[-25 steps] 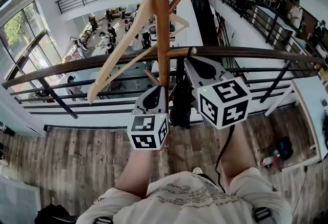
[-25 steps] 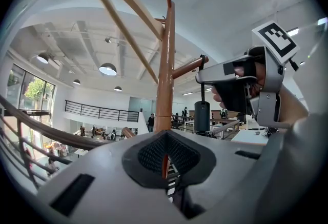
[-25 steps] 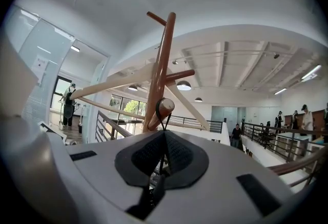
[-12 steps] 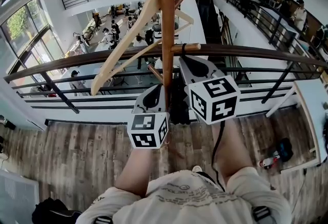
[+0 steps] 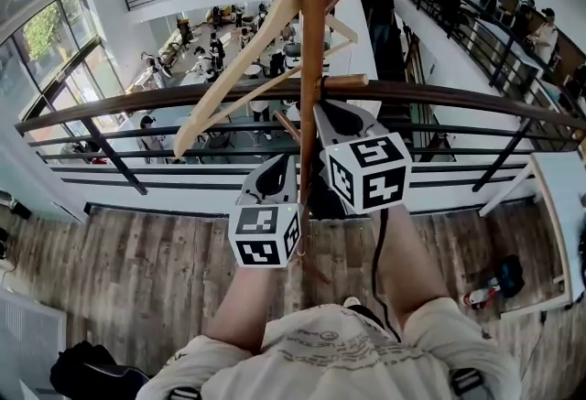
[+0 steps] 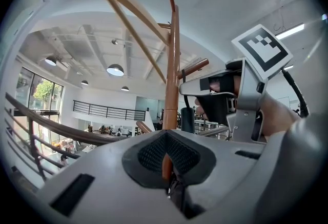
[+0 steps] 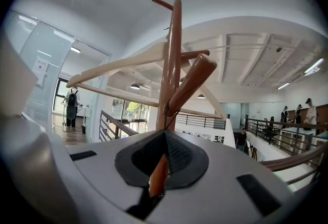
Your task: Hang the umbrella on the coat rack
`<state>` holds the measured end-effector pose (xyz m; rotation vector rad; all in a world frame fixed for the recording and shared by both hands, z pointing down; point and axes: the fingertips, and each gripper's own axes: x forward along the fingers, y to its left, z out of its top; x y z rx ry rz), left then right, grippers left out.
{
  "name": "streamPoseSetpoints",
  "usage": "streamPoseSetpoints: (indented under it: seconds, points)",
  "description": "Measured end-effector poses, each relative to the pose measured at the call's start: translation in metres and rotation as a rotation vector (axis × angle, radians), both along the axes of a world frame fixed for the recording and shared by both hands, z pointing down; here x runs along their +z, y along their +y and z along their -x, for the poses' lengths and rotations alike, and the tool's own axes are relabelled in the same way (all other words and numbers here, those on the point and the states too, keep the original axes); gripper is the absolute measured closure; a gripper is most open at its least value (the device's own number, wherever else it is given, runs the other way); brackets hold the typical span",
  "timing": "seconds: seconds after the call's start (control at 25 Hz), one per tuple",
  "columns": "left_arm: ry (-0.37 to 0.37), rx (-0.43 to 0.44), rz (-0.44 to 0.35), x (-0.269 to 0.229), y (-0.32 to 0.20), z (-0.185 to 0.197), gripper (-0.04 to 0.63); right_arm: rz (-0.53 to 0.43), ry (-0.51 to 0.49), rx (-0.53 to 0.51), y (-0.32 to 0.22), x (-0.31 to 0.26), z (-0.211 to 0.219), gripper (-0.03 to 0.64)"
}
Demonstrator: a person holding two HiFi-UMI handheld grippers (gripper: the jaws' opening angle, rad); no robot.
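Left tongs (image 6: 165, 140) and right tongs (image 7: 164, 138) both pressed together. Umbrella (image 6: 187, 120) is hanging by its strap off the coat rack (image 5: 313, 14).

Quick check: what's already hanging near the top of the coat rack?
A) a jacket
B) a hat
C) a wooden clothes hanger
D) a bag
C: a bare wooden clothes hanger hangs from the coat rack, with no garment on it.
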<state>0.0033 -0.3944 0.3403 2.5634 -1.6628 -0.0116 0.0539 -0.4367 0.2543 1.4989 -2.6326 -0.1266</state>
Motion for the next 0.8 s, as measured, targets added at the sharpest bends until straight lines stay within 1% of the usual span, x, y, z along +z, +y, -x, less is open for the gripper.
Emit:
streamPoseSetpoints:
  seconds: [0.24,0.36,0.4,0.44,0.48,0.64,0.8]
  points:
    - [0.002,-0.021,0.003,0.001,0.001,0.010,0.597,-0.017,0.010,0.047,-0.006,0.005,-0.001,0.615]
    - [0.001,-0.023,0.000,0.000,0.002,0.012,0.597,-0.026,-0.042,0.040,-0.006,0.004,-0.004,0.615]
    - [0.001,-0.023,0.000,0.000,0.003,0.012,0.597,-0.032,-0.059,0.027,-0.005,0.004,-0.005,0.596]
    - [0.000,-0.021,-0.001,0.000,0.004,0.012,0.597,-0.040,-0.074,0.013,-0.002,0.004,-0.006,0.533]
    - [0.000,-0.018,-0.001,0.001,0.005,0.011,0.597,-0.049,-0.086,0.002,0.002,0.003,-0.008,0.502]
    - [0.004,0.000,-0.006,-0.002,0.009,0.005,0.597,-0.101,-0.142,-0.007,0.025,-0.005,-0.020,0.497]
    - [0.005,0.008,-0.011,-0.004,0.011,-0.001,0.597,-0.157,-0.217,0.047,0.043,-0.010,-0.042,0.506]
